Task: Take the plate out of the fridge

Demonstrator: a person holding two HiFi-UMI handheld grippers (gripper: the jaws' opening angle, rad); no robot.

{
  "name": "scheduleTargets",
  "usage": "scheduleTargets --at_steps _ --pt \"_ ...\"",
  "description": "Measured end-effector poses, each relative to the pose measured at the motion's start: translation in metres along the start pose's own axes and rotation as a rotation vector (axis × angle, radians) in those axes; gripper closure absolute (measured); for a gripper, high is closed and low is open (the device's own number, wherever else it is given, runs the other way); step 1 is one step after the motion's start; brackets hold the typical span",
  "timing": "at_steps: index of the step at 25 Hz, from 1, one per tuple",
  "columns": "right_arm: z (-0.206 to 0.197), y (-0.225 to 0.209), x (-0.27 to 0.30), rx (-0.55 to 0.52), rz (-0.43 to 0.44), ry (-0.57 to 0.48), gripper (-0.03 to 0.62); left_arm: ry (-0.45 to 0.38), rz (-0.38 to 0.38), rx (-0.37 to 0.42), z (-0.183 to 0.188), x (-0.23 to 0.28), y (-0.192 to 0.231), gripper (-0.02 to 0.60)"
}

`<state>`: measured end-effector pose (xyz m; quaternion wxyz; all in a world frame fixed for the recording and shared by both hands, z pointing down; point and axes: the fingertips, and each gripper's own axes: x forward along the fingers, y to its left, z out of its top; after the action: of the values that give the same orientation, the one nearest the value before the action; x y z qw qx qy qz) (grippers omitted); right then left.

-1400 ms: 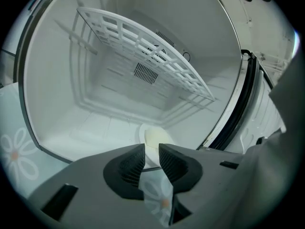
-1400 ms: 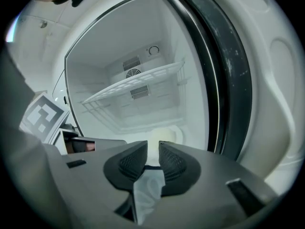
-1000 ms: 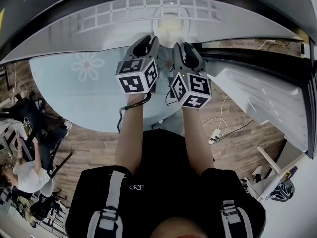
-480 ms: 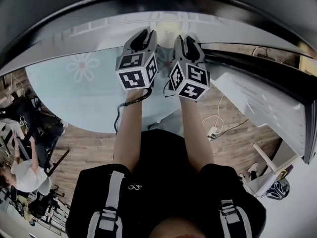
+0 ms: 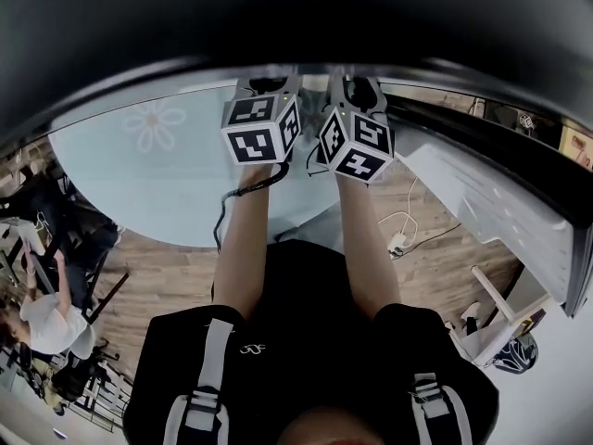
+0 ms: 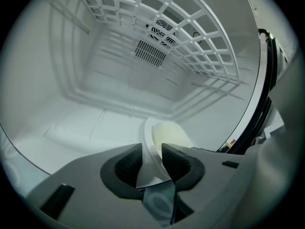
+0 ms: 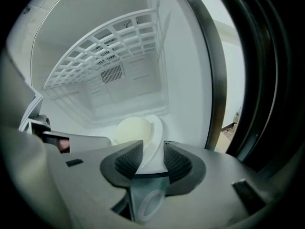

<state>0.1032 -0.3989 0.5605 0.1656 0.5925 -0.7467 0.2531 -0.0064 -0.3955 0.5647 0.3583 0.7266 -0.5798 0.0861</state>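
Both sets of jaws are standing wide and have just been opening. On the left gripper (image 6: 151, 149) the ribbed black pads (image 6: 127, 162) are straddling the near rim of the round white plate with a cream middle (image 6: 167, 131). On the right gripper (image 7: 152, 148) I am seeing the rim sitting between the pads with no clear squeeze on it. I am judging that neither pair is gripping yet.

Just beyond the fingertips the plate is lying low inside the white plastic fridge compartment (image 6: 71, 104), under the white grid shelf (image 6: 195, 42), with the slotted vent (image 6: 150, 51) farther back.

I am watching for uneven closing: if one pad is meeting the slick rim first, it could be shoving the plate deeper or tipping it. Lifting with one side clamped and the other loose is risking the plate swinging down. Raising it too far is risking a knock on the shelf, and the dark door frame (image 7: 217, 80) is crowding my right side.
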Motion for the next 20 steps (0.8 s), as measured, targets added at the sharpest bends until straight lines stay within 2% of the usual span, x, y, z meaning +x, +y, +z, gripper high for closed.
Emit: scheduleTargets --at_steps 8,9,11,13,20 --pt "0.001 0.008 0.003 0.1 0.029 -0.001 0.445 -0.011 -0.005 -0.029 0.0 0.002 -0.006 0.437" --pt "0.001 0.009 0.002 0.122 0.04 0.007 0.455 -0.025 -0.003 -0.031 0.003 -0.001 -0.006 0.441" --pt "0.0 0.01 0.001 0.159 0.053 0.029 0.472 -0.082 -0.002 -0.03 0.012 -0.008 -0.008 0.486" --pt "-0.005 0.006 -0.001 0.178 0.041 0.04 0.462 -0.12 -0.018 -0.032 0.015 -0.012 -0.014 0.494" --pt "-0.003 0.008 -0.019 0.198 0.023 0.006 0.491 -0.108 -0.012 -0.045 0.007 -0.025 -0.014 0.474"
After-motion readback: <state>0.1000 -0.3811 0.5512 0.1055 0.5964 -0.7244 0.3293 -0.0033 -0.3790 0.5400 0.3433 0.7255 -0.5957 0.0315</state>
